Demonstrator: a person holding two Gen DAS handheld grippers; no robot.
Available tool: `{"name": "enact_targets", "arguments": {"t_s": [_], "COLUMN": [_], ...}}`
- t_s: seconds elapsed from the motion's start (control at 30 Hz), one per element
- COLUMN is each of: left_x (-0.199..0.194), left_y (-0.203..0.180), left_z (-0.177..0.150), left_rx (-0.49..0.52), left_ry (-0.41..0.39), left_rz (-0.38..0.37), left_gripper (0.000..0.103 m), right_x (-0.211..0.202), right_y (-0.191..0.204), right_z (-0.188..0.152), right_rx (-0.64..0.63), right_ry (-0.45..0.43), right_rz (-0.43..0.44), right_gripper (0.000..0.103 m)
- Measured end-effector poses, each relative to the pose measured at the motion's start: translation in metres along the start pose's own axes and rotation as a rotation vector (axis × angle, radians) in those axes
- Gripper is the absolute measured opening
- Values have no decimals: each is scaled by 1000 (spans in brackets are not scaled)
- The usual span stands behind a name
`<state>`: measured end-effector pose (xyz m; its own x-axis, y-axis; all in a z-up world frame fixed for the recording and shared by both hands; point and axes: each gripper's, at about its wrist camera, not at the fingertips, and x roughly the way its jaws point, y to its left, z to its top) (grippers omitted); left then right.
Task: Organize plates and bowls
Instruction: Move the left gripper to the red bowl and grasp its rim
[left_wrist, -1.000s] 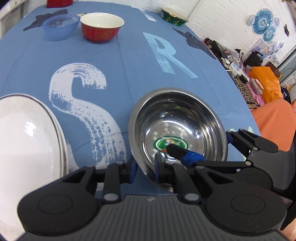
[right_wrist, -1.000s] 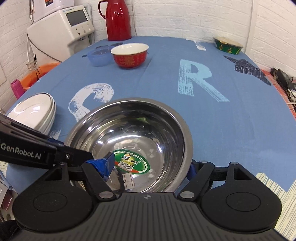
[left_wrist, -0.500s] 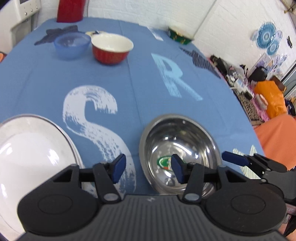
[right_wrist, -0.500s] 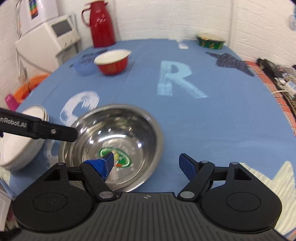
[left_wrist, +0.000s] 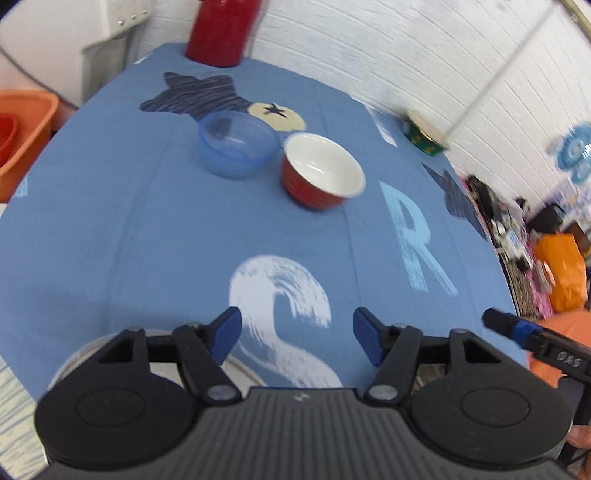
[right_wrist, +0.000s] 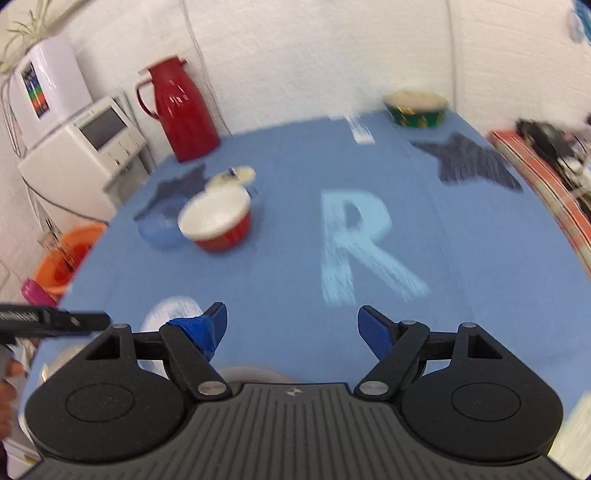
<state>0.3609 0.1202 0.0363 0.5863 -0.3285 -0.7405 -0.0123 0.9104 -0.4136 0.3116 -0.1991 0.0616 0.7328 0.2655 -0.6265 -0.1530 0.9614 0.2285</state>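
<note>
My left gripper (left_wrist: 297, 336) is open and holds nothing, high above the blue tablecloth (left_wrist: 147, 240). My right gripper (right_wrist: 293, 328) is also open with nothing in it. Far ahead stand a red bowl (left_wrist: 321, 170) with a white inside and, touching it, a translucent blue bowl (left_wrist: 238, 149); the right wrist view shows the red bowl (right_wrist: 218, 221) and the blue bowl (right_wrist: 162, 225) too. Only a sliver of the steel bowl's rim (right_wrist: 255, 373) peeks out under my right gripper. A white plate rim (left_wrist: 242, 369) shows under my left gripper.
A green patterned bowl (right_wrist: 415, 109) sits at the table's far edge. A red thermos (right_wrist: 181, 107) stands at the back left beside a white appliance (right_wrist: 85, 147). An orange basin (left_wrist: 22, 140) is off the table's left side. A small cream saucer (left_wrist: 277, 114) lies behind the bowls.
Both grippers were shut on the steel bowl's rim, then opened and let it go on the table. Both have since risen and tilted up, and the steel bowl has slipped almost out of view.
</note>
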Motion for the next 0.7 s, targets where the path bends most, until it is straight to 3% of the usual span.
{"name": "enact_targets", "arguments": {"t_s": [0.13,0.2,0.23,0.3,0.4,0.57,0.7], "left_x": [23,39,48,68,99,131,144], "left_y": [9,8,6,4,13,22,21], "left_z": [44,67,76,88,93,93,96], "left_rx": [-107,-146,-159,-181,-288,-422,-455], "left_ry": [13,13,5,3,19,8,2], "left_rz": [-32,-54,-52,-34,-38,33,44], "left_gripper": [65,65,65,65,65,65,65], "right_x": [15,38,61,108,164,231,255], "right_y": [29,48,59,68,63,60,58], "right_z": [64,85,92,102,110,112,112], "right_rx": [-112,-259,-352,-389,-346,-399,-367], "right_ry": [-122,-181,-133,-9,105,199,235], "right_rz": [50,60,16,-82,-52,-124,-61], "right_gripper": [66,66,66,66,66,67,66]}}
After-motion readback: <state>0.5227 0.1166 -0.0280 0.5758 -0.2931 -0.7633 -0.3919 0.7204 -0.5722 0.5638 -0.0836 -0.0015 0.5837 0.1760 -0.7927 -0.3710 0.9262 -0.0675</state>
